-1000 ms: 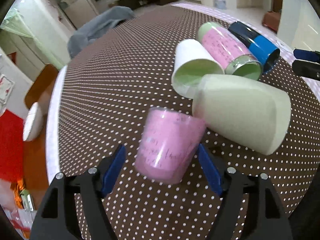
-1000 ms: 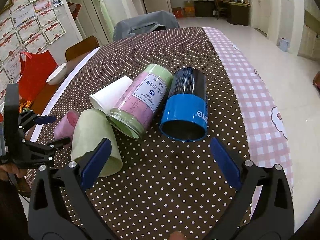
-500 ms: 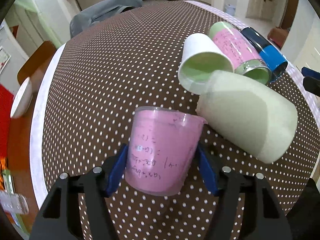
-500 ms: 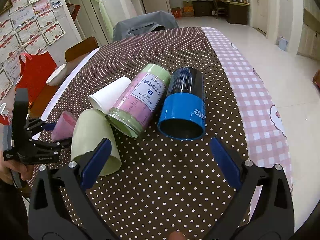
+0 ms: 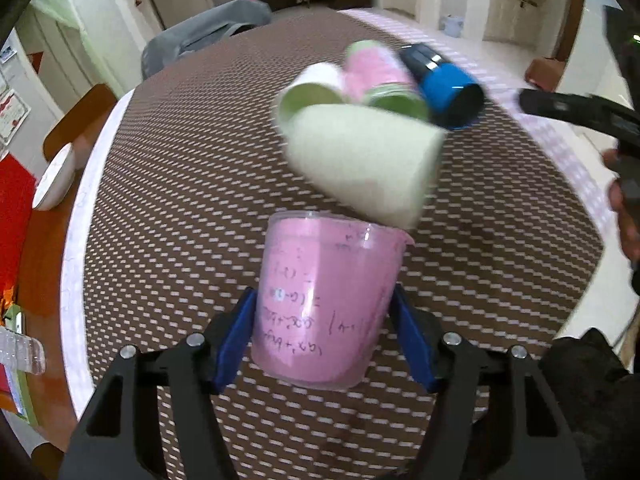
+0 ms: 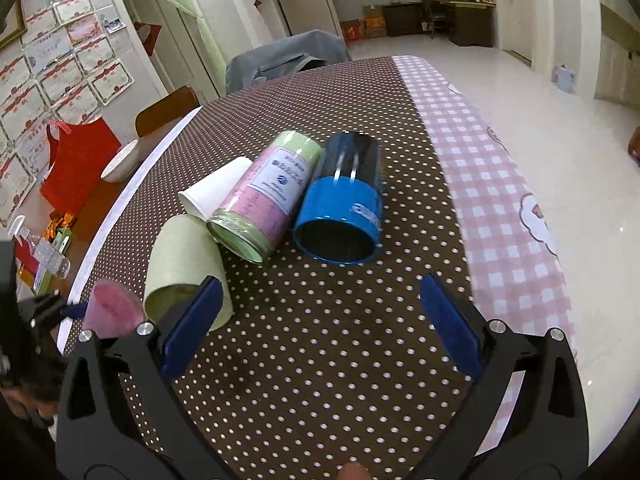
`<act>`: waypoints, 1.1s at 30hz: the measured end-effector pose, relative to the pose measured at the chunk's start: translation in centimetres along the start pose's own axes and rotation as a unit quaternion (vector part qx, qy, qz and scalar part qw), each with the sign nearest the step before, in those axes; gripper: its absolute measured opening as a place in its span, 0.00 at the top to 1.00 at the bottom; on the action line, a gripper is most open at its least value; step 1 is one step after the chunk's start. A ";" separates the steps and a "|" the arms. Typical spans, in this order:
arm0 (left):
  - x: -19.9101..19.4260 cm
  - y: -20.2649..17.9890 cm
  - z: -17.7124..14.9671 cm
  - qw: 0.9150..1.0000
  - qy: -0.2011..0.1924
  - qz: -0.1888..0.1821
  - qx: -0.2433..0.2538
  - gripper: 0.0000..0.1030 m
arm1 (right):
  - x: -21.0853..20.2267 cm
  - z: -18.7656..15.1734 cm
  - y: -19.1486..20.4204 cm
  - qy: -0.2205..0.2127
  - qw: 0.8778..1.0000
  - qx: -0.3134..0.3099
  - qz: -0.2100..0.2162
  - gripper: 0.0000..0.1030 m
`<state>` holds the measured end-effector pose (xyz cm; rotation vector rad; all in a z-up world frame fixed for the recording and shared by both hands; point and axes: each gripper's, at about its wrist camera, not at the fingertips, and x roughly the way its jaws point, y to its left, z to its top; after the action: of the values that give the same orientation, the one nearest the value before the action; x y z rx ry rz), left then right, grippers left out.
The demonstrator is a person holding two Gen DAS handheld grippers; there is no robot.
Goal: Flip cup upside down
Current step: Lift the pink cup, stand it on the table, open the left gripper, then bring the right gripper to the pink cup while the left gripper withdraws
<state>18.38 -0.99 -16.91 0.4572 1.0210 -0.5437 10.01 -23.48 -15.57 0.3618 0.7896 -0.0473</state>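
My left gripper (image 5: 322, 334) is shut on a pink cup (image 5: 326, 296) with handwriting on its side and holds it above the dotted tablecloth, wide rim pointing away from me. The same pink cup (image 6: 114, 308) shows at the far left in the right wrist view, lifted off the table. My right gripper (image 6: 320, 320) is open and empty, hovering over the table in front of the lying cups.
Lying on their sides on the brown dotted table (image 6: 320, 360): a pale green cup (image 6: 186, 260), a white paper cup (image 6: 216, 192), a pink-and-green can (image 6: 268, 196) and a blue-and-black cup (image 6: 344, 204). A white bowl (image 5: 54, 176) sits past the table's left edge.
The left gripper has closed on the pink cup, lifted it and turned it so that the rim points away. The right gripper has stayed open and nearly still.
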 end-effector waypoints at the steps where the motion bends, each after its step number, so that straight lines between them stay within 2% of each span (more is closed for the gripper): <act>1: -0.4 -1.0 -0.1 1.000 -0.005 -0.008 0.000 0.36 | -0.2 0.0 -0.2 -0.001 1.000 0.002 0.000 0.06; 9: -0.8 -6.8 0.2 0.998 -0.021 -0.053 0.012 0.36 | -1.4 -0.3 -2.1 -0.011 1.000 0.015 -0.002 0.06; 16: 1.7 -9.6 1.1 0.996 -0.008 -0.081 0.030 0.36 | -1.9 -0.3 -2.8 -0.015 1.000 0.020 -0.002 0.06; 20: 2.4 -10.4 1.2 0.997 -0.006 -0.064 0.036 0.35 | -2.1 -0.2 -2.9 -0.016 1.000 0.018 -0.003 0.06; 22: 2.0 -10.7 1.1 0.997 -0.015 -0.058 0.038 0.30 | -2.1 -0.1 -2.9 -0.015 1.000 0.017 -0.002 0.06; 24: 1.3 -10.8 0.8 0.998 -0.023 -0.053 0.036 0.30 | -2.1 -0.1 -2.8 -0.015 1.000 0.017 0.001 0.06; 33: -1.5 -10.3 -0.4 0.998 -0.050 -0.021 0.026 0.30 | -1.6 0.5 -1.5 -0.002 0.999 0.011 0.043 0.06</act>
<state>11.16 -8.45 -16.87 0.4501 0.9234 -0.6265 8.92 -25.21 -14.58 0.4156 0.7687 0.0232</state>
